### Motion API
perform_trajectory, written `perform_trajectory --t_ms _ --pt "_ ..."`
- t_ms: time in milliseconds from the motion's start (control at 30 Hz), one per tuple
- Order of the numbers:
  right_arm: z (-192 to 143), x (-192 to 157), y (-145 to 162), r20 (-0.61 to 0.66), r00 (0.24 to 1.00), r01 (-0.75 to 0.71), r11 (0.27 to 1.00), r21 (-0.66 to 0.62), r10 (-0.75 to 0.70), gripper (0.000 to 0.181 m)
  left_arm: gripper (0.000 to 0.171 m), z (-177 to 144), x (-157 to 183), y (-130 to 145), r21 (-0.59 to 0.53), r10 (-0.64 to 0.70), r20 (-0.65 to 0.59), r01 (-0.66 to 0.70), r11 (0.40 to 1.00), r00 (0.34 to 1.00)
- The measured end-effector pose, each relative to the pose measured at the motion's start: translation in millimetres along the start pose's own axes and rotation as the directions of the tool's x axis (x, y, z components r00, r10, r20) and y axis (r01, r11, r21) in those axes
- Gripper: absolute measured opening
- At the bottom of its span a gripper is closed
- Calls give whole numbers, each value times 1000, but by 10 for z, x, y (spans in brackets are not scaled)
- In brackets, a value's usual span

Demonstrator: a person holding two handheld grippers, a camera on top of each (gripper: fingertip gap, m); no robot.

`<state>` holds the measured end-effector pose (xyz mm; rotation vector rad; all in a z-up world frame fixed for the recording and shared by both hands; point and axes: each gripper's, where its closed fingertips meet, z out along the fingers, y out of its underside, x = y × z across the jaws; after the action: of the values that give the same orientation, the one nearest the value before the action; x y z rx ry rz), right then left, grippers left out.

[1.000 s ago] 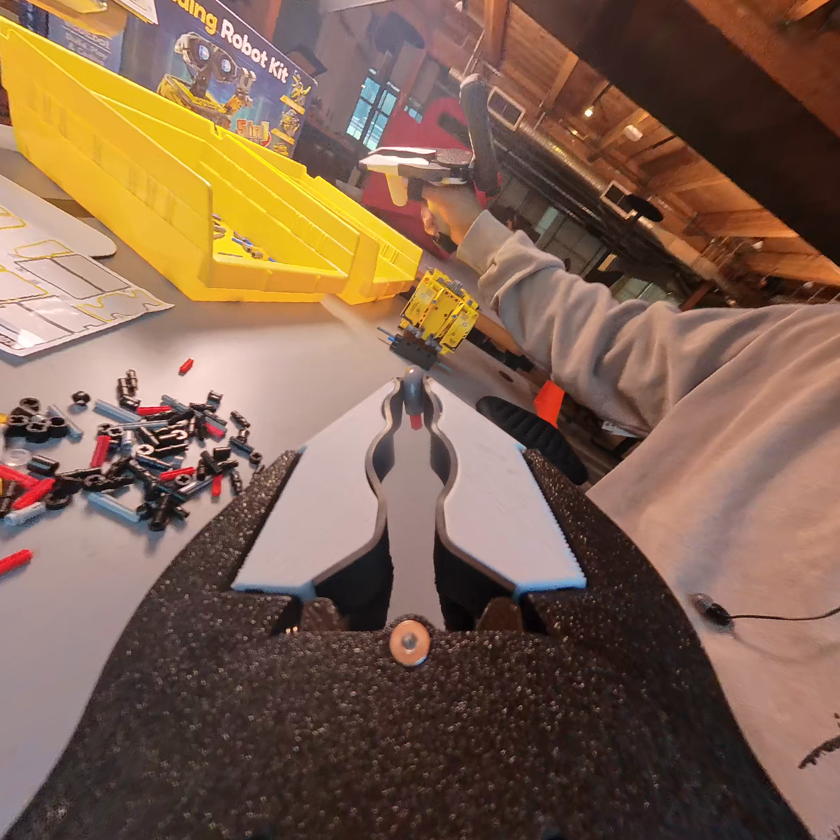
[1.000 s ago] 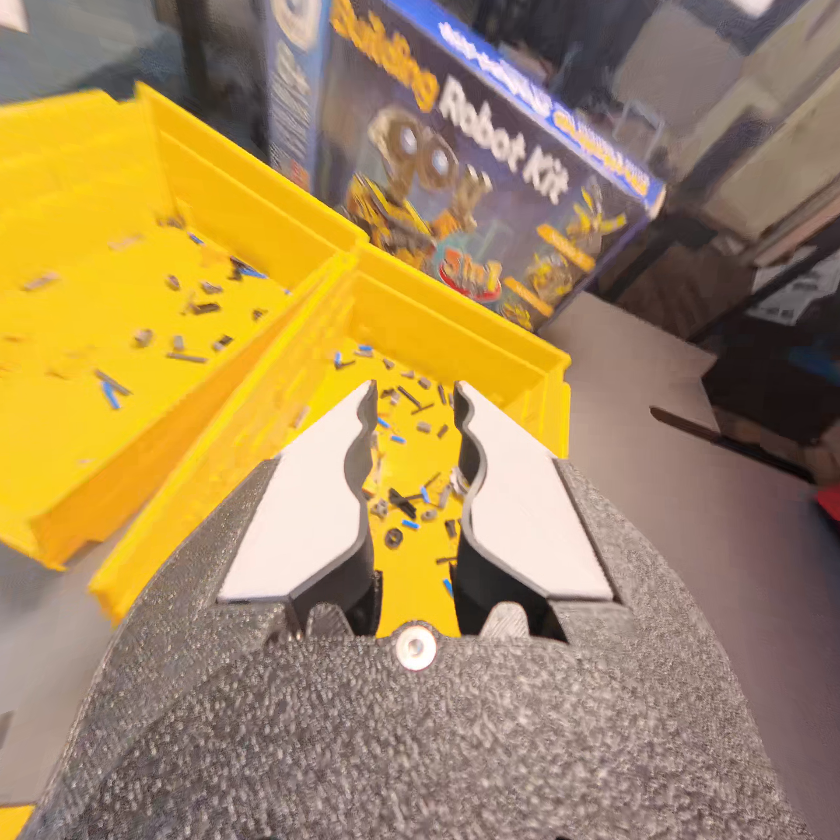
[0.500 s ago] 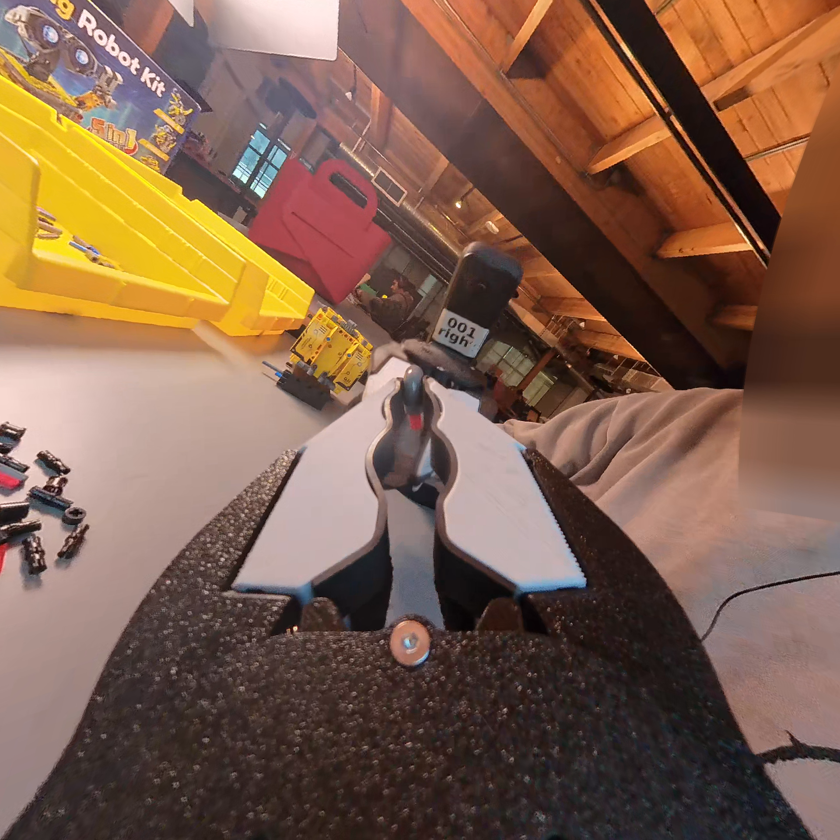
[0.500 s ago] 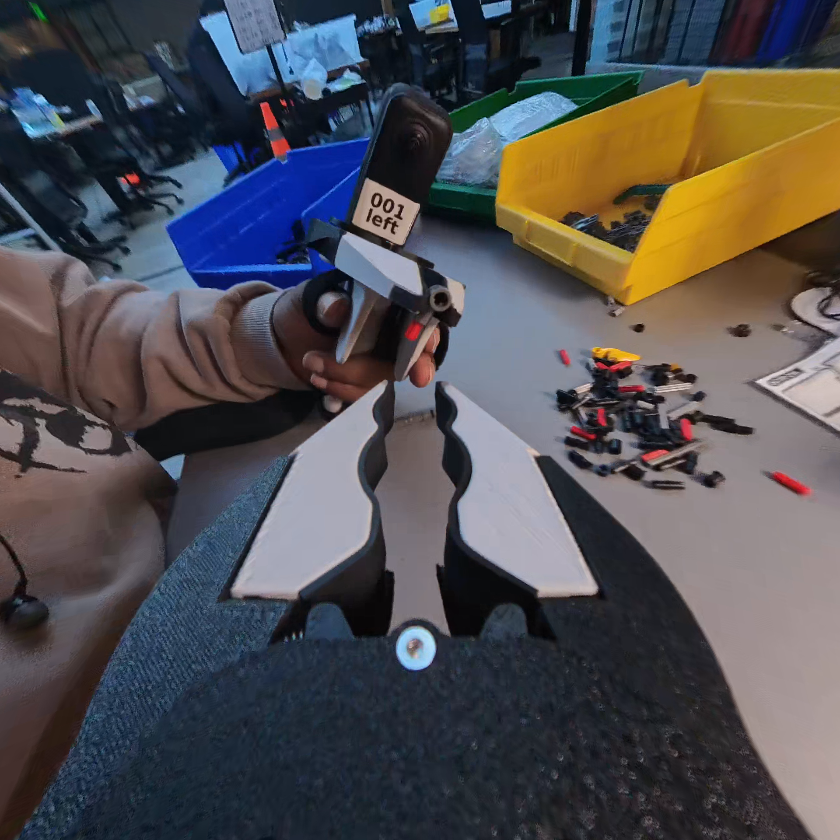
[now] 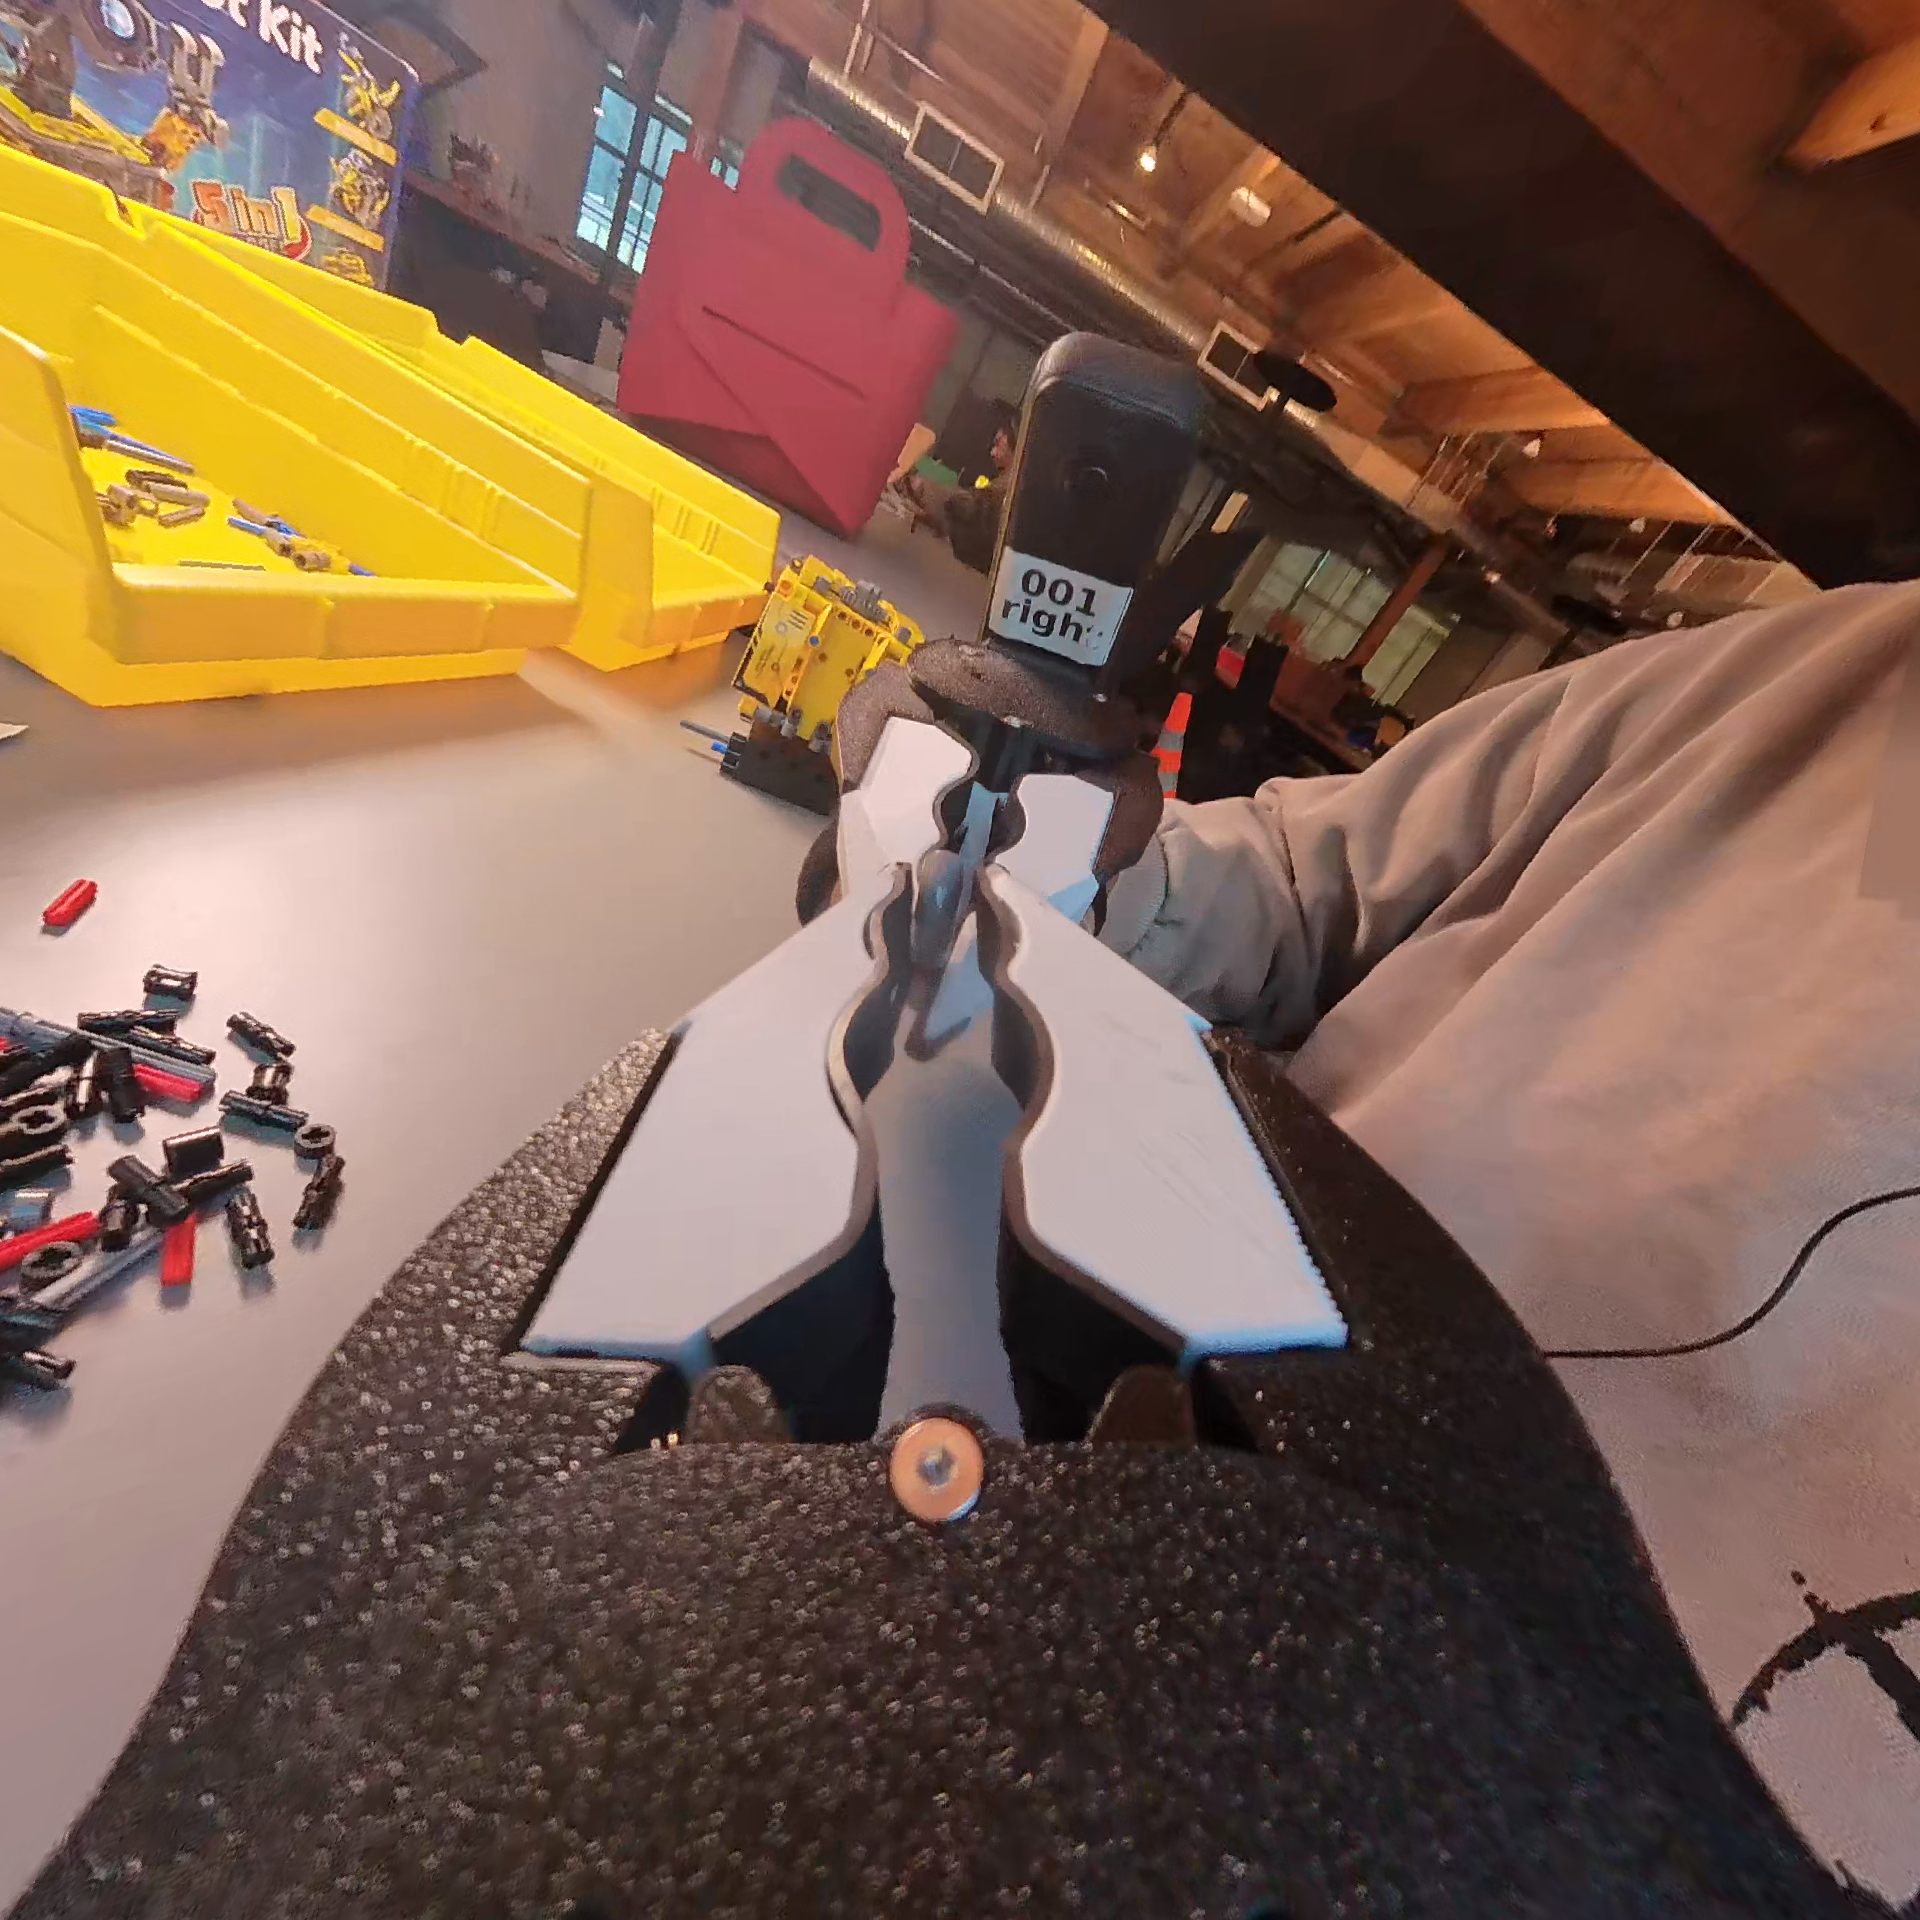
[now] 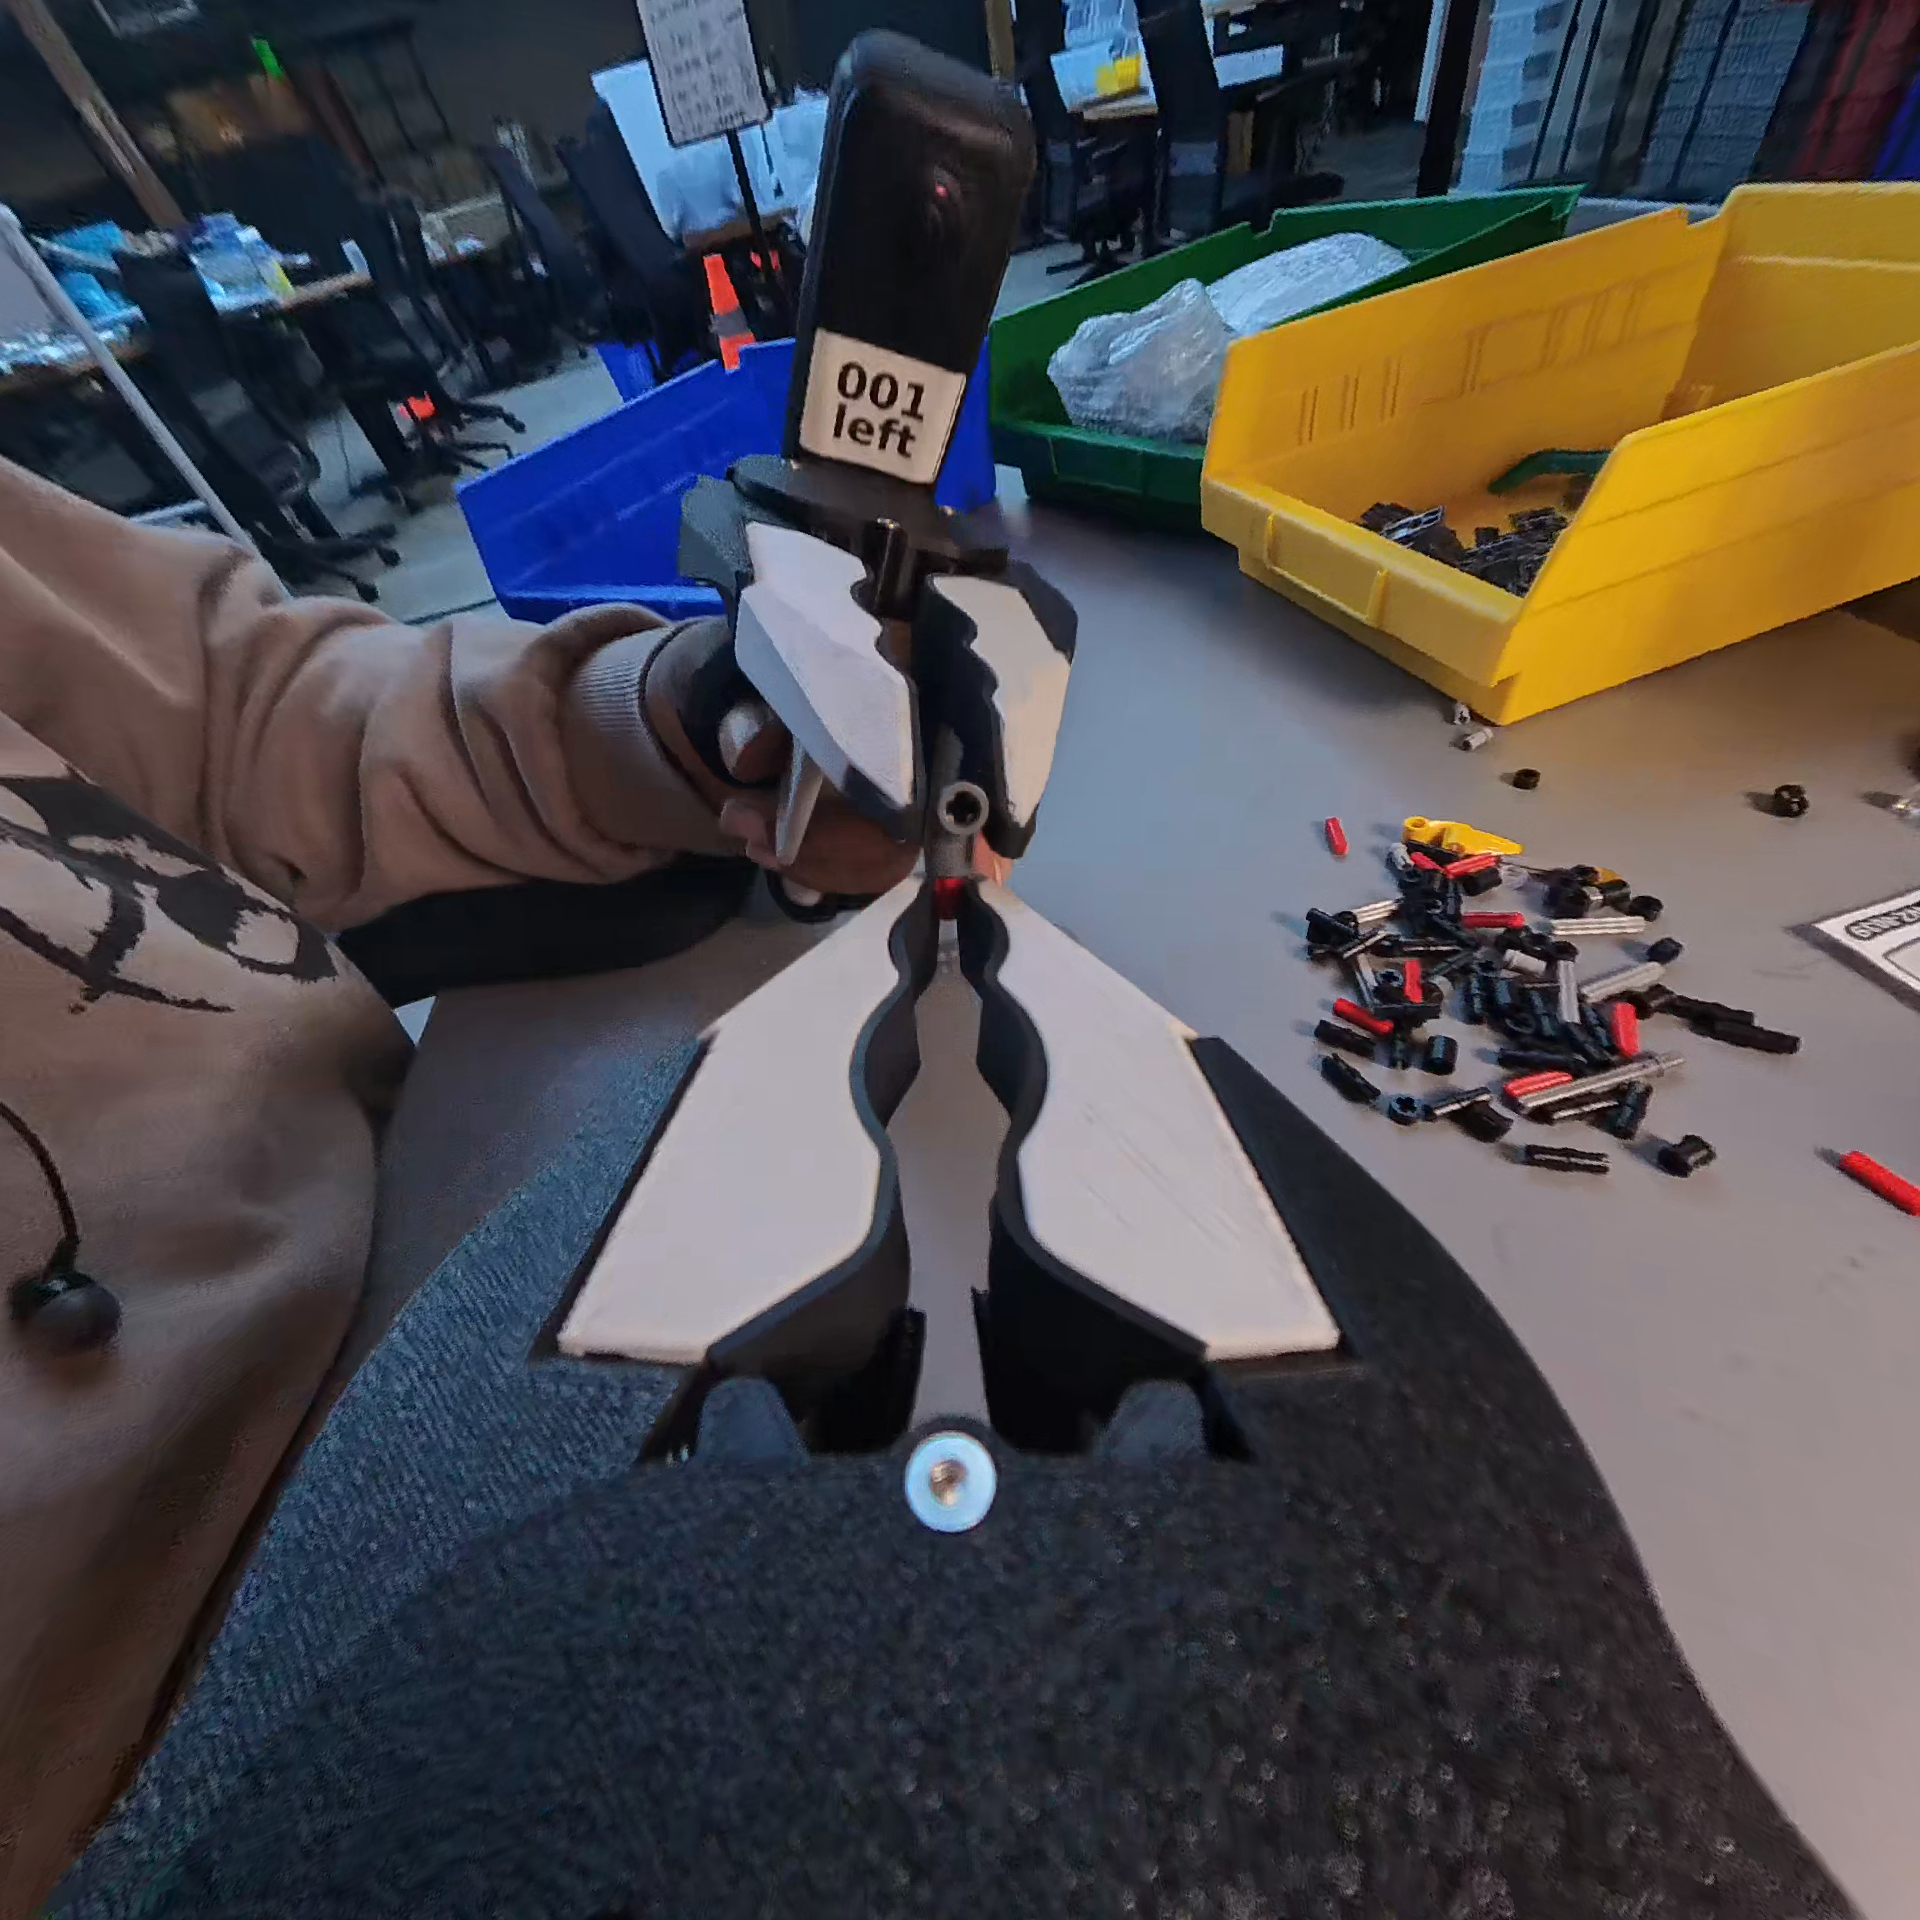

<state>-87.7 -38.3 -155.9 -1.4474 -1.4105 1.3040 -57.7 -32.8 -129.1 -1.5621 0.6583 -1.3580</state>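
Note:
My left gripper [image 5: 935,899] is shut on a small grey connector [image 5: 940,883] and holds it above the grey table [image 5: 416,883]. A red pin [image 6: 945,896] sticks out of that connector [image 6: 958,805] towards my right gripper. My right gripper [image 6: 945,909] faces the left one tip to tip, and its fingertips are shut on the red pin. The right gripper also shows in the left wrist view [image 5: 982,831], and the left gripper in the right wrist view [image 6: 956,821]. A hand and a beige sleeve [image 6: 364,727] hold the left gripper.
A pile of small black, red and grey parts [image 6: 1507,1018] lies on the table, also in the left wrist view [image 5: 135,1143]. Yellow bins [image 5: 312,623] [image 6: 1455,520], a green bin [image 6: 1122,457], a blue bin [image 6: 623,488], a yellow block model [image 5: 821,644] and a kit box [image 5: 208,156] stand around.
My right gripper swung away from the yellow bin to face the left gripper, moved in and closed on the red pin. The left gripper kept hold of the grey connector.

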Motion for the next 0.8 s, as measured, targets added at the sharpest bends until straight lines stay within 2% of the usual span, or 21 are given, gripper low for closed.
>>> perform_trajectory --t_ms 167,467,800 --pt "5 -19 118 13 1000 -6 999 -39 6 2 7 34 -38 103 -66 57 39 -54 996 998" --pt "-16 -39 6 50 996 -81 996 30 80 2 7 33 0 9 -5 94 43 -94 996 995" --pt "-76 -125 -46 86 996 13 999 52 -18 0 5 15 113 -52 -8 115 27 -115 993 993"
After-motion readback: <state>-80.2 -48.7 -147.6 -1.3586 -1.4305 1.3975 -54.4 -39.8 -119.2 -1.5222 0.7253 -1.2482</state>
